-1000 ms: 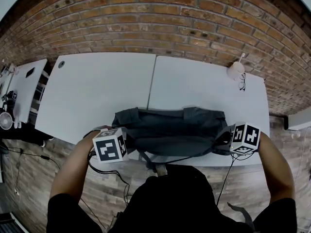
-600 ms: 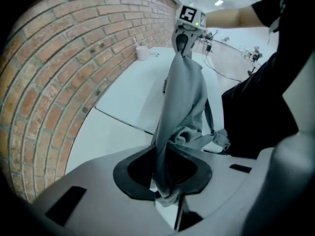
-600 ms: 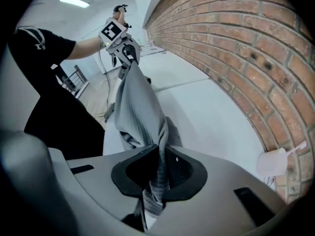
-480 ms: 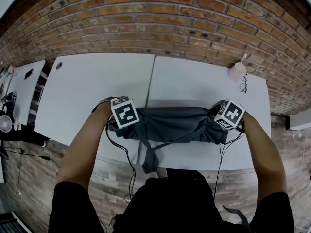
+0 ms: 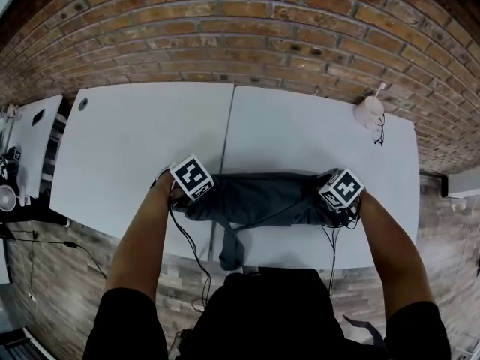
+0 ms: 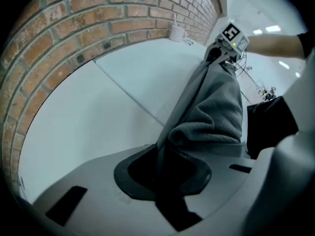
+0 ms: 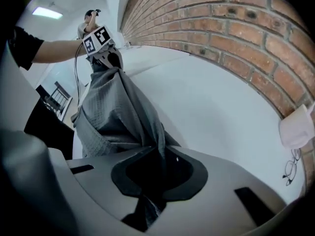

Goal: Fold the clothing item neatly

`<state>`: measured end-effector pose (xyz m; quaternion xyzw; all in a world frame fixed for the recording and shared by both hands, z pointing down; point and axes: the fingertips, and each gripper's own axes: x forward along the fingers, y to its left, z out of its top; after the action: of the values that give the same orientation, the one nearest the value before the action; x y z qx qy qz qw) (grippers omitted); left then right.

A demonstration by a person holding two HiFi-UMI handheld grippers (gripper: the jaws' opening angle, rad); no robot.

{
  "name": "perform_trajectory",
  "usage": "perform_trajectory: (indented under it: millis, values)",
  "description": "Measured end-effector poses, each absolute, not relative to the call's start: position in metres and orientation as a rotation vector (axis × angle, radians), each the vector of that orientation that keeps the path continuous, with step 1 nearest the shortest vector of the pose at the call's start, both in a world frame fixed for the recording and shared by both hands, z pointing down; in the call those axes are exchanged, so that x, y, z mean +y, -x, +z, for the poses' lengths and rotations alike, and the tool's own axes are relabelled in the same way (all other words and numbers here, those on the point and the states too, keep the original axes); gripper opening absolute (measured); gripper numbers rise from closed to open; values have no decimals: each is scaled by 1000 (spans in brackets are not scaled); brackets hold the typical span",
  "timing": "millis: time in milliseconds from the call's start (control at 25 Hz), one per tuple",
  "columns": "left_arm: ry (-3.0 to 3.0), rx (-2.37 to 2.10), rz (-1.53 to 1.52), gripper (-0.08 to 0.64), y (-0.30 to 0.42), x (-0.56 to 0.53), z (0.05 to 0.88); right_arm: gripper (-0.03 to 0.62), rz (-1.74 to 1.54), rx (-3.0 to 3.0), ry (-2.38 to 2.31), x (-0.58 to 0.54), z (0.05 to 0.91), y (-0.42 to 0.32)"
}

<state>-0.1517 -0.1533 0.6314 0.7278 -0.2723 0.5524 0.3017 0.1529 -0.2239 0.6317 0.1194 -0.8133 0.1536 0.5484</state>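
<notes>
Dark grey garment (image 5: 262,201) lies bunched in long band across near half of white worktop (image 5: 300,133). Loose strip (image 5: 231,247) hangs over near edge. Left tool (image 6: 160,167) pinches garment's left end, jaws just tightened on cloth. Right tool (image 7: 155,173) clamps right end, cloth running through jaws. Both point steeply down. White cup (image 5: 367,111) at far right corner, thin stick (image 5: 380,89) rising from it, other contents not visible. Glasses (image 5: 377,130) just beside cup. Brick wall (image 5: 247,43) behind.
</notes>
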Motion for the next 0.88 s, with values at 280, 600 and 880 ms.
perform_trajectory:
  millis: [280, 600, 880]
  values:
    - [-2035, -982, 1396, 171, 165, -170, 625, 57, 422, -1946, -404, -234, 631, -155]
    - [-1933, -1765, 442, -3, 258, -123, 504, 189, 723, -2510, -1449, -231, 461, -216]
    - [-2033, -1843, 231, -3, 235, -15, 462, -2, 500, -2536, -1659, -78, 423, -217]
